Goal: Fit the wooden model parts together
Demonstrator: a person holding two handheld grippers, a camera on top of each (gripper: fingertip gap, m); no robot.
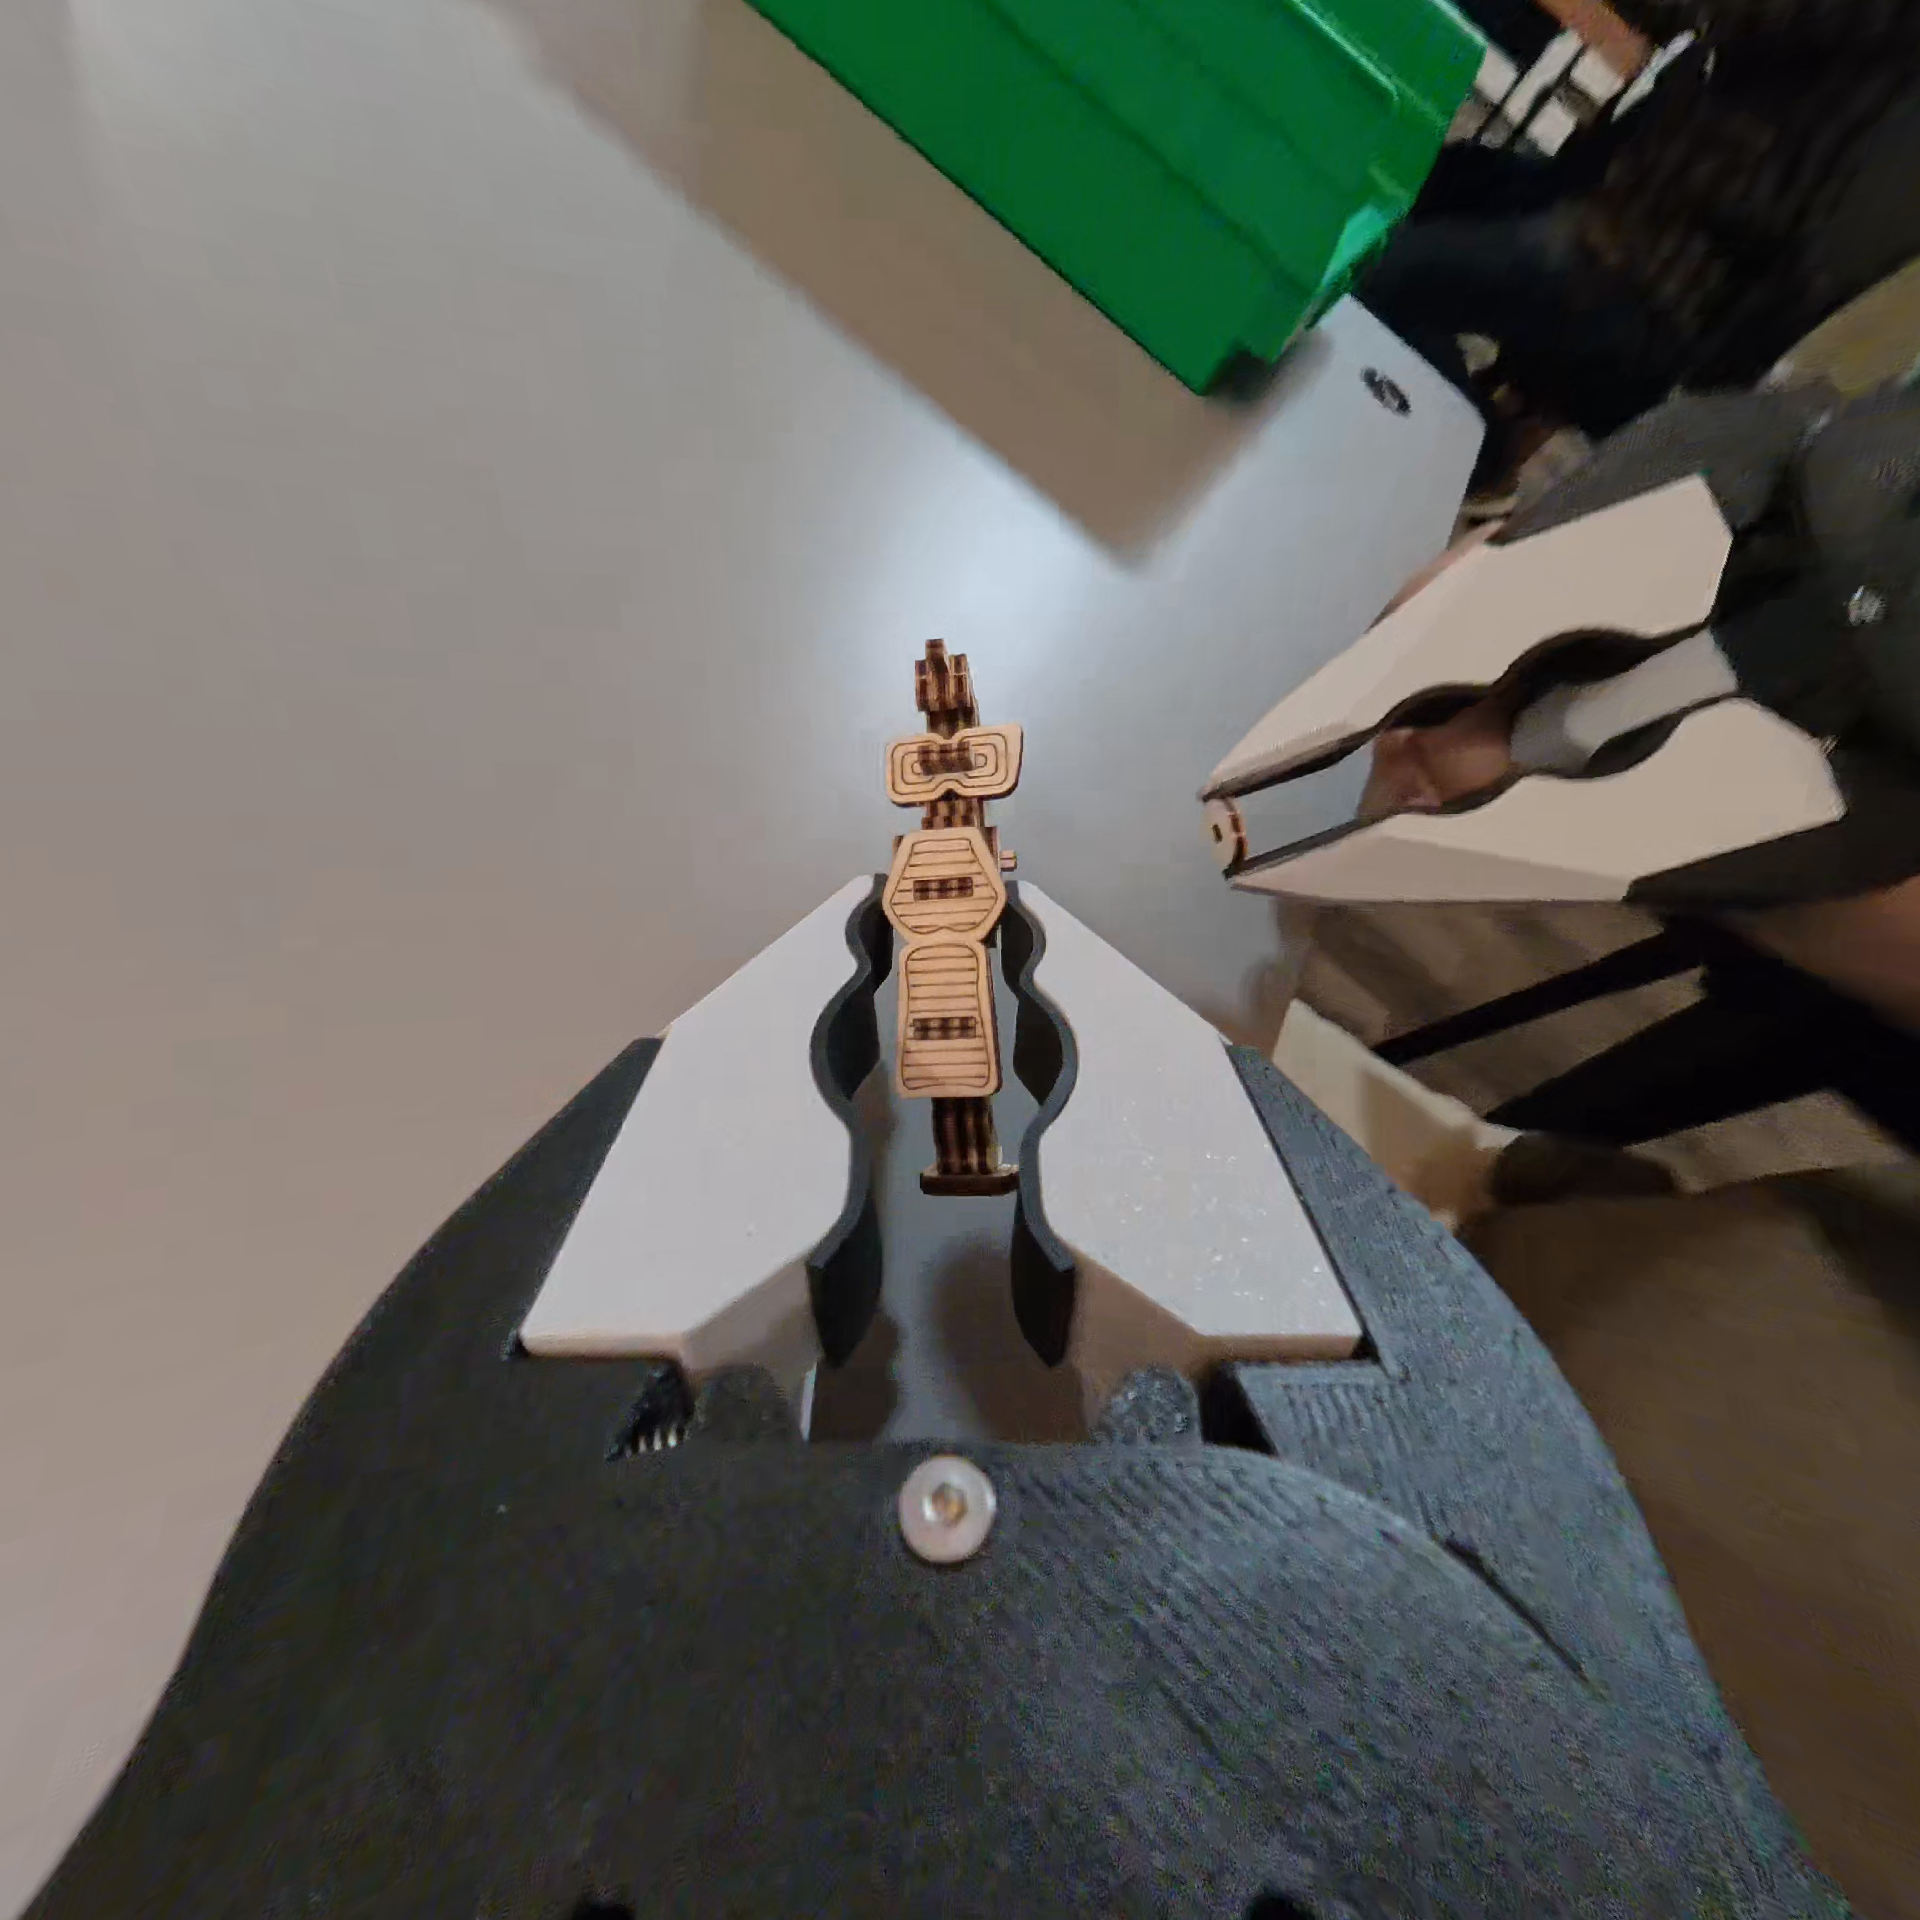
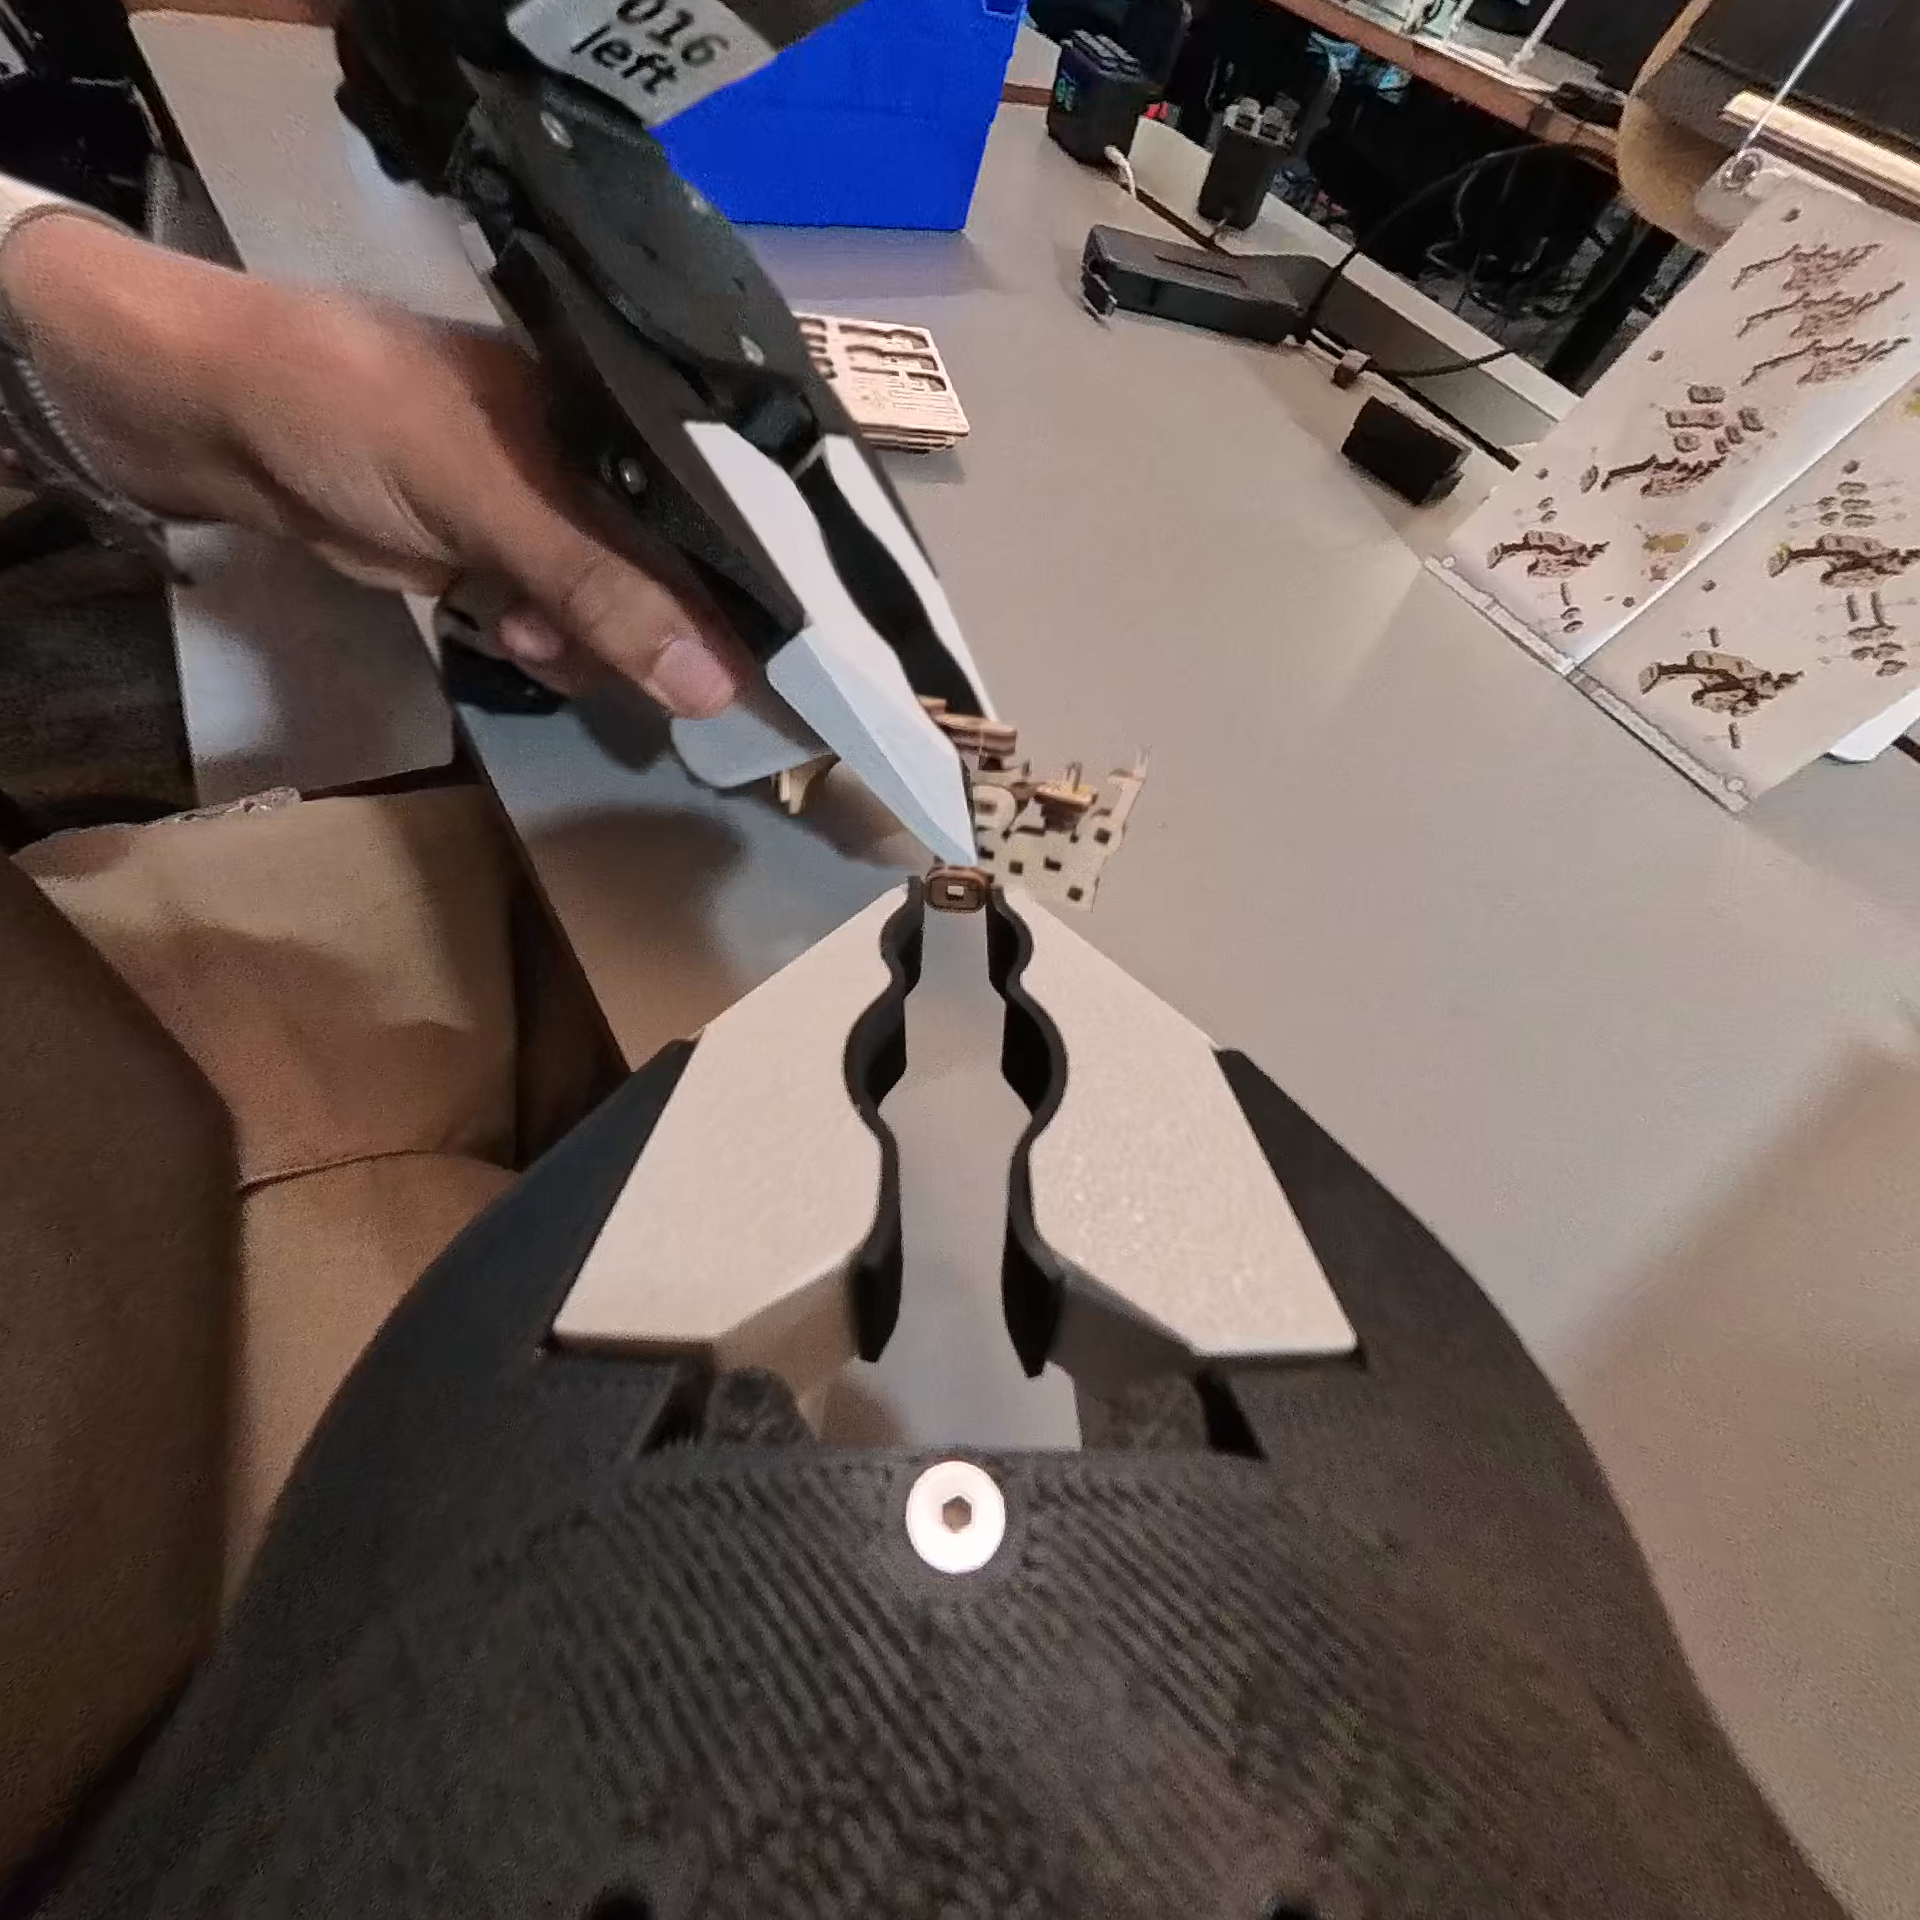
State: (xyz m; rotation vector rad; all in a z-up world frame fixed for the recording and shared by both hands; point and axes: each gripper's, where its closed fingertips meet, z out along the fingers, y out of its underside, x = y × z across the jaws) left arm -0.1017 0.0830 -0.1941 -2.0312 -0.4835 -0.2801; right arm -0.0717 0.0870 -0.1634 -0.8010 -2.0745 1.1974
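My left gripper (image 1: 945, 896) is shut on a wooden model (image 1: 943, 935), a layered spine with three engraved plates slotted across it, which sticks out past the fingertips. My right gripper (image 2: 956, 894) is shut on a small rounded wooden piece (image 2: 956, 891) with a square slot, pinched at the very tips. In the left wrist view the right gripper (image 1: 1226, 840) hovers right of the model, a short gap away, with the small piece (image 1: 1223, 831) facing it. In the right wrist view the left gripper (image 2: 964, 844), held by a hand (image 2: 416, 468), points down just above the small piece.
A grey table (image 2: 1351, 883) lies below. A cut-out wooden sheet (image 2: 1070, 842) lies beyond the grippers, another sheet (image 2: 894, 384) farther back. There are a blue bin (image 2: 862, 125), black devices (image 2: 1195, 281), instruction sheets (image 2: 1714, 520) at right, and a green bin (image 1: 1122, 177). About 5 cm separates my left fingertips from my right.
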